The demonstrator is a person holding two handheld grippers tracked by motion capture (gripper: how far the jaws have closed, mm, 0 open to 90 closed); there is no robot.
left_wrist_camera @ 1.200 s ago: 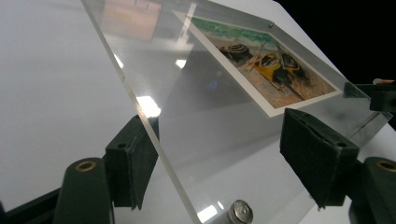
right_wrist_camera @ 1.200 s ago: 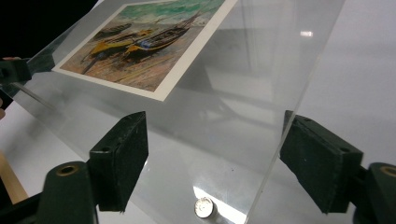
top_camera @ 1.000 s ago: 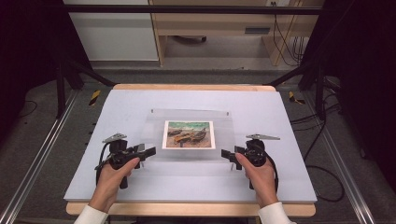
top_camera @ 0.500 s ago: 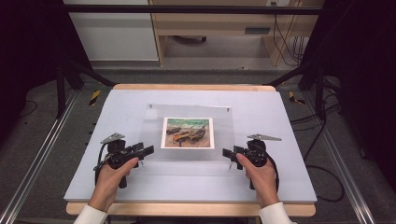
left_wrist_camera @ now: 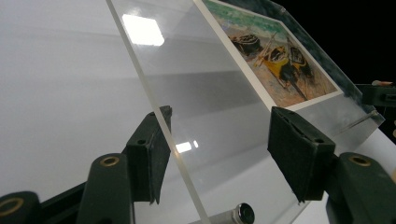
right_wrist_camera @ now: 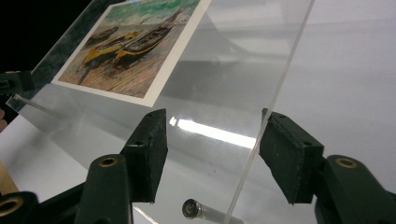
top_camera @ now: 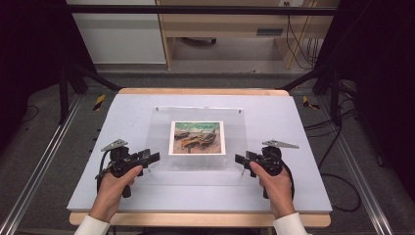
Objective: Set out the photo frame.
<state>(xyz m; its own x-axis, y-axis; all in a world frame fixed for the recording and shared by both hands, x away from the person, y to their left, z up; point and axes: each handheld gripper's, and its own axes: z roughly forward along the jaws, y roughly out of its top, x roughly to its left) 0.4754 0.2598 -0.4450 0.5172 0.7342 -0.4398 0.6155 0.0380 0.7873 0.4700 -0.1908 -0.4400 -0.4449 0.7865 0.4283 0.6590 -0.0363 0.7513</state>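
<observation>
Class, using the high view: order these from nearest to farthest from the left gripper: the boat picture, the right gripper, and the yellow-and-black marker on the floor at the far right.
From the left gripper:
1. Boat picture, at the table's middle, inside the clear panel.
2. Right gripper, at the panel's opposite near corner.
3. Yellow-and-black marker, off the table's far right corner.

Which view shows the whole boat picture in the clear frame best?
The high view: the boat picture lies whole and square-on inside the clear acrylic frame. The left gripper view and right gripper view show it slanted and cropped.
</observation>
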